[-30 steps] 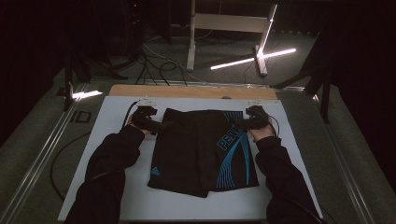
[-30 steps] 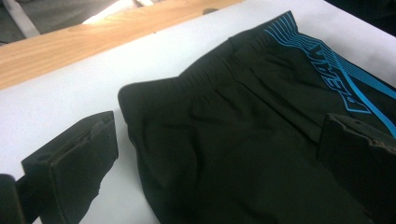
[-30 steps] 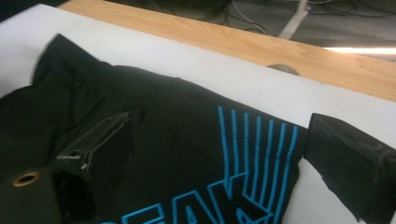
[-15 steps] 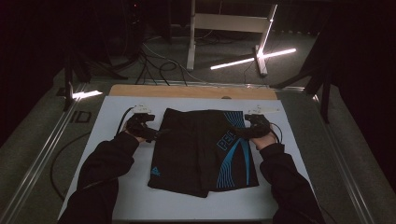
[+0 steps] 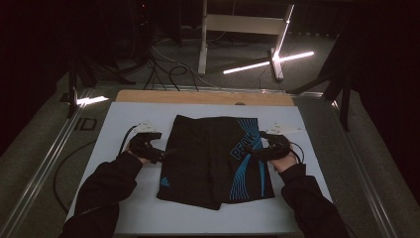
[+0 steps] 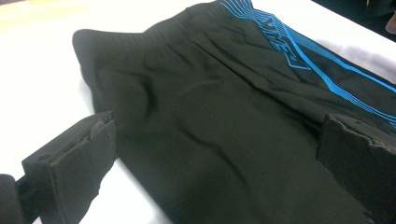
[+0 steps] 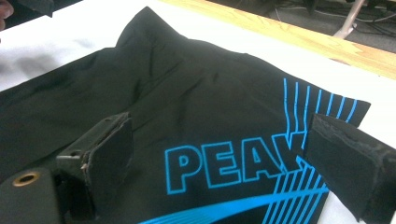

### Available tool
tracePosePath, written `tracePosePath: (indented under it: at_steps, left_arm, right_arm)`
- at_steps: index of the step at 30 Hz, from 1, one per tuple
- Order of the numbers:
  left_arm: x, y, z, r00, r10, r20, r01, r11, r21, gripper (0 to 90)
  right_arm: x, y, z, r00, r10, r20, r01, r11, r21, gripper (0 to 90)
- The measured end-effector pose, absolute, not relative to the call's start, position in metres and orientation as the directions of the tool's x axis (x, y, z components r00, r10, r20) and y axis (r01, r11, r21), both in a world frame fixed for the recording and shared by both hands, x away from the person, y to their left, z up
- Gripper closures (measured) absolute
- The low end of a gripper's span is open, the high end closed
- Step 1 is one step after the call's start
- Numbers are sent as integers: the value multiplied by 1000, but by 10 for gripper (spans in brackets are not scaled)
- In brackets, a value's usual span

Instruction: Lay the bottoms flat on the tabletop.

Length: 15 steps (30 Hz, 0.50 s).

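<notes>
A pair of black shorts (image 5: 208,158) with blue stripes and a blue "PEAK" print (image 7: 224,165) lies flat in the middle of the white table top (image 5: 124,208). My left gripper (image 5: 161,153) is at the shorts' left edge, open, with its jaws low over the black cloth (image 6: 219,130). At the right edge, over the print, my right gripper (image 5: 251,149) is open too, the lettering showing between its jaws (image 7: 219,130). Neither gripper holds the cloth. A small blue logo (image 5: 165,182) marks the shorts' near left part.
A wooden strip (image 5: 203,97) runs along the table's far edge. Metal rails (image 5: 39,168) flank the table, and a cable (image 5: 62,168) loops off its left side. Beyond, on the dark floor, stand a frame leg (image 5: 202,44) and lit light bars (image 5: 267,62).
Both hands have slid their grippers toward the person along the two sides of the shorts. The shorts have stayed in place.
</notes>
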<state>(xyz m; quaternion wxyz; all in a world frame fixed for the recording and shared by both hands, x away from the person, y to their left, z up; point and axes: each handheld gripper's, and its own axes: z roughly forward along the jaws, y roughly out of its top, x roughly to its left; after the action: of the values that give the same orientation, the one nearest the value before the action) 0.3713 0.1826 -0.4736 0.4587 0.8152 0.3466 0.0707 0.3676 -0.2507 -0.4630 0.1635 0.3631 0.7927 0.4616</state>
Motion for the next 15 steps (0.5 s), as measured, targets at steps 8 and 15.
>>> tracePosePath:
  at_steps: [8,15]
  left_arm:
    - [354,185,-475,767,612,-194,482,-351,803,0]
    - [335,188,-479,781,596,-189,476,-370,798,0]
  right_arm:
    - [346,-253,-467,-701,708,86,420,312,852,85]
    - [327,-256,-472,-720,691,58,406,352,843,85]
